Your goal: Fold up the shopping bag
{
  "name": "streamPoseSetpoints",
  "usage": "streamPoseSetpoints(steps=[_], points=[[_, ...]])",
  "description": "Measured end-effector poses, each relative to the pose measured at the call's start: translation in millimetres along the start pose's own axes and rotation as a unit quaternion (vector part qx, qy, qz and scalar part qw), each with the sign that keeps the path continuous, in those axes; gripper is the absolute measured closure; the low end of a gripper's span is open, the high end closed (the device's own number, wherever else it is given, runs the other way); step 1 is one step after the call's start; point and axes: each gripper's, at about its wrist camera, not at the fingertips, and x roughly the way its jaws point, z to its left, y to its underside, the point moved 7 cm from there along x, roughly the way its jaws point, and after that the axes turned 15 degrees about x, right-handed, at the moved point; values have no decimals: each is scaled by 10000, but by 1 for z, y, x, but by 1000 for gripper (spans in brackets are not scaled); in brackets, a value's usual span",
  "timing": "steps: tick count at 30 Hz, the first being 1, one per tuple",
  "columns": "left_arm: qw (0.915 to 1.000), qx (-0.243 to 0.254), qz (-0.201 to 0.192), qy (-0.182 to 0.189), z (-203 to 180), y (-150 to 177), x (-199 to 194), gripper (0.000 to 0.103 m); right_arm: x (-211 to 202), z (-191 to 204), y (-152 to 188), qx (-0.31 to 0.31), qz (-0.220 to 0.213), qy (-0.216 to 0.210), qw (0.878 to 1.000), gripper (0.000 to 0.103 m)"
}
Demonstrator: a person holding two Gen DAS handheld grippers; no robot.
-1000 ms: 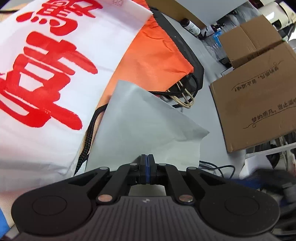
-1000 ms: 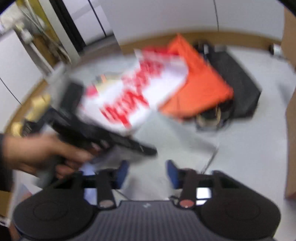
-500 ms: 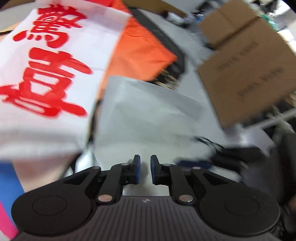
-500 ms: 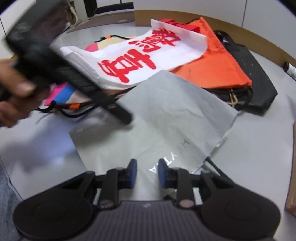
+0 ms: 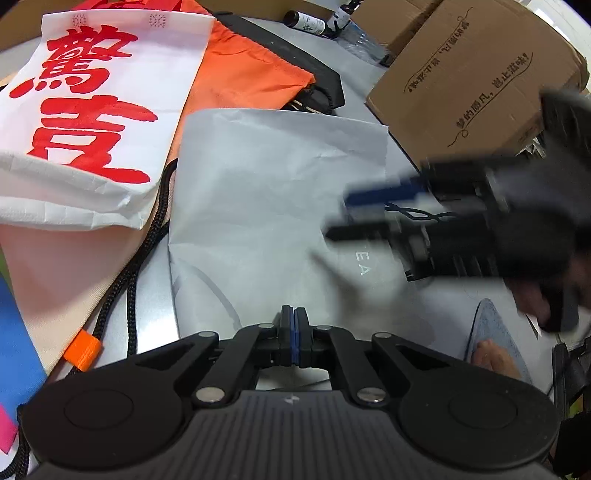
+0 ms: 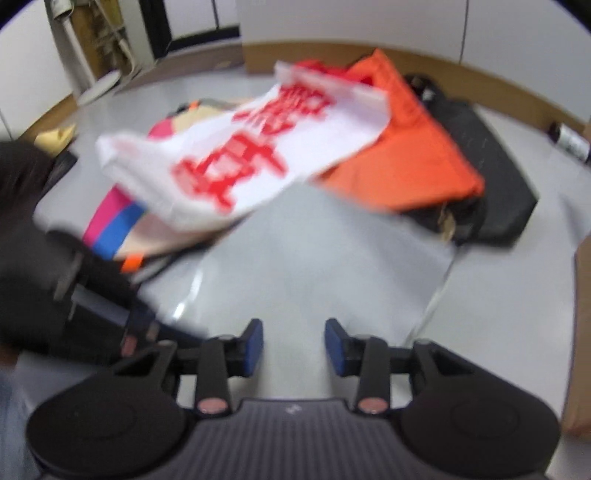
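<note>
A grey paper shopping bag point(image 5: 273, 192) lies flat on the grey table, with faint white letters near its right side. My left gripper point(image 5: 294, 317) is shut, its tips low over the bag's near edge. I cannot see any paper pinched between the pads. My right gripper point(image 6: 294, 345) hovers over the bag point(image 6: 314, 266) with its jaws opening and nothing between them. In the left wrist view the right gripper point(image 5: 354, 214) is a blurred shape above the bag's right part. In the right wrist view the left gripper point(image 6: 140, 328) is blurred at the bag's near left edge.
A white bag with red characters point(image 5: 92, 110) overlaps an orange bag point(image 5: 251, 81) and a black bag point(image 6: 491, 177) behind the grey one. A black cord point(image 5: 147, 240) and a pink and blue bag point(image 6: 114, 225) lie left. Cardboard boxes point(image 5: 476, 74) and bottles point(image 5: 306, 20) stand at the right.
The grey bag, raised in the left gripper a second ago, now lies flat. The left jaws parted briefly and shut again. The right jaws have widened.
</note>
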Motion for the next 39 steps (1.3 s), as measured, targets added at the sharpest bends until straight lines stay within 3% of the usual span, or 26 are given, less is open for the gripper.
streamPoseSetpoints(steps=[9, 18, 22, 25, 30, 39], points=[[9999, -5, -128, -16, -2, 5, -1, 100, 40, -23, -18, 163, 25, 417, 9990, 72], [9999, 30, -110, -33, -9, 2, -1, 100, 59, -19, -33, 188, -65, 262, 9995, 69], [9998, 53, -155, -79, -11, 2, -3, 100, 45, 1, -11, -99, 11, 115, 9999, 60], [9997, -94, -206, 1, -7, 0, -2, 100, 34, 21, 14, -261, 210, -150, 9993, 59], [9999, -4, -150, 30, -10, 0, 0, 100, 14, 46, 53, -759, 187, -145, 9968, 56], [9991, 395, -15, -121, -5, 16, -26, 100, 9, 44, 61, -1022, -1, -394, 9940, 57]])
